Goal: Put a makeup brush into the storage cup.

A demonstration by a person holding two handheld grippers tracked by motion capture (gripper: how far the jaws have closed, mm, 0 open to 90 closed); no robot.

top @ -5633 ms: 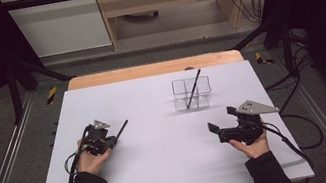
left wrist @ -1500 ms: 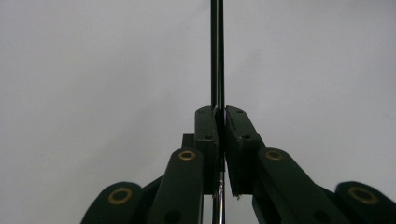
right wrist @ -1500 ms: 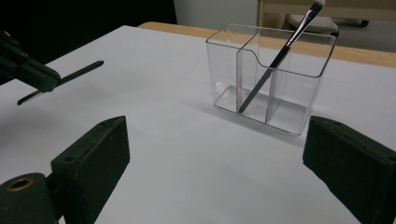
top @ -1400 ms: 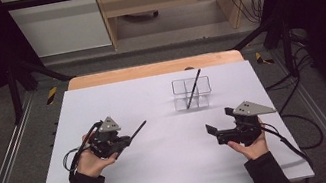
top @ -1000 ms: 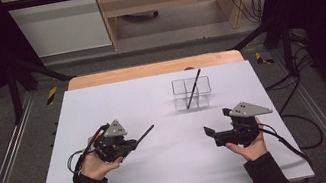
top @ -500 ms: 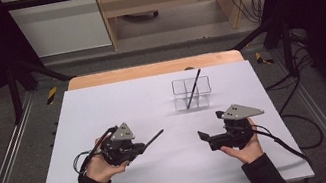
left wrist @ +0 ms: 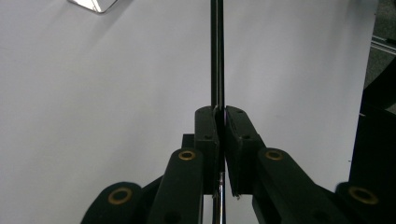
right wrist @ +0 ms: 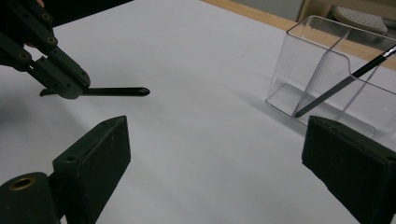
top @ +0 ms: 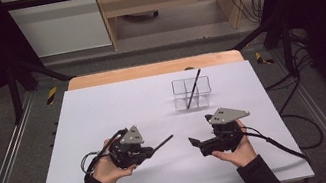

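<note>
High view: left gripper (top: 148,151) clenching thin black pen (top: 162,144) near its end, light, stiff, slippery; right gripper (top: 195,142) gaping, empty.

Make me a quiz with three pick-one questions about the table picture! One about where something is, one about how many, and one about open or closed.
1. Where is the clear holder?
A) far side of the table, nearer the right hand
B) beside the left hand
C) on the floor

2. How many black pens are there?
A) one
B) two
C) four

3. How is the right tool?
A) open
B) shut on a pen
C) shut on the holder

Answers:
1. A: it stands beyond the right hand.
2. B: one pen leans in the holder, another is pinched by the left tool.
3. A: its jaws stand wide apart, holding nothing.
</note>
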